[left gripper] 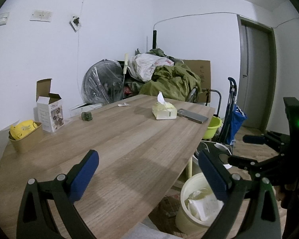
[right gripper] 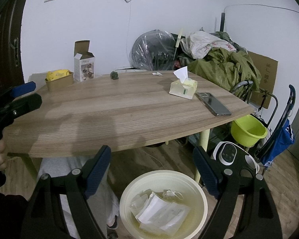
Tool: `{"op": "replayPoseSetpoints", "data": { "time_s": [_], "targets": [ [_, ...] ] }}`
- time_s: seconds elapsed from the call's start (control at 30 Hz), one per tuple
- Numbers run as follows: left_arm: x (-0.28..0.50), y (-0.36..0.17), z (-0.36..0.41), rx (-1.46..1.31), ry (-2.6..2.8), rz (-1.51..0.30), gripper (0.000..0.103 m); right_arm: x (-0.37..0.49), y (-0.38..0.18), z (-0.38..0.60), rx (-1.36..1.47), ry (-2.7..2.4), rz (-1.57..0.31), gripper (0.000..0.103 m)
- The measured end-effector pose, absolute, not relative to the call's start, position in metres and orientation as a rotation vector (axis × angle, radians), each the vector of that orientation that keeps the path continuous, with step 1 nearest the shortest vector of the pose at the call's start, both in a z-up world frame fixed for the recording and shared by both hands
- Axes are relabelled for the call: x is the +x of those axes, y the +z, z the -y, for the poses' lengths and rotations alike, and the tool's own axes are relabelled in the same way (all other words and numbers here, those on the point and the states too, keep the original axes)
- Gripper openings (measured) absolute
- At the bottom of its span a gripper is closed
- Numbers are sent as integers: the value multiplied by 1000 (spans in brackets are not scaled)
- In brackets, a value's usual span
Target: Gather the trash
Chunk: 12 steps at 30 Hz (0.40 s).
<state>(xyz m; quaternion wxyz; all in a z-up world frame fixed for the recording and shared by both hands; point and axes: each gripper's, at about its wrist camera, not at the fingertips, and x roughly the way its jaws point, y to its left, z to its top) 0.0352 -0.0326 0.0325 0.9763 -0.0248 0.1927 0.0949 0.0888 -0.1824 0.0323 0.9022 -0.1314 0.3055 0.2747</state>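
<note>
right gripper [right gripper: 151, 171]: jaws apart, empty, above the trash bin [right gripper: 163, 203] | left gripper [left gripper: 147, 171]: jaws apart, empty, over the table [left gripper: 129, 139] | paper scrap [left gripper: 123, 104]: far edge beyond tissue pack [left gripper: 164, 110]; long axis crosswise; left gripper looks nearer

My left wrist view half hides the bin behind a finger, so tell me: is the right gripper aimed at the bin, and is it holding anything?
Observer: The right gripper points down at the bin, jaws wide, nothing between them.
Operator: What's inside the bin?
Observer: Flat white papers and clear packets, plus a thin white cord near the back.
Operator: Anything close beside it?
Observer: A grey trouser leg and a shoe, below the table edge.
</note>
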Motion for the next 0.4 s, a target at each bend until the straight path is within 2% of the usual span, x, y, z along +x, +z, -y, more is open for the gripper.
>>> {"op": "replayPoseSetpoints", "data": {
  "time_s": [0.4],
  "targets": [
    [38,33,39,-50,182,-400,100,89,31,183,-268,567,-634,83]
  ]
}}
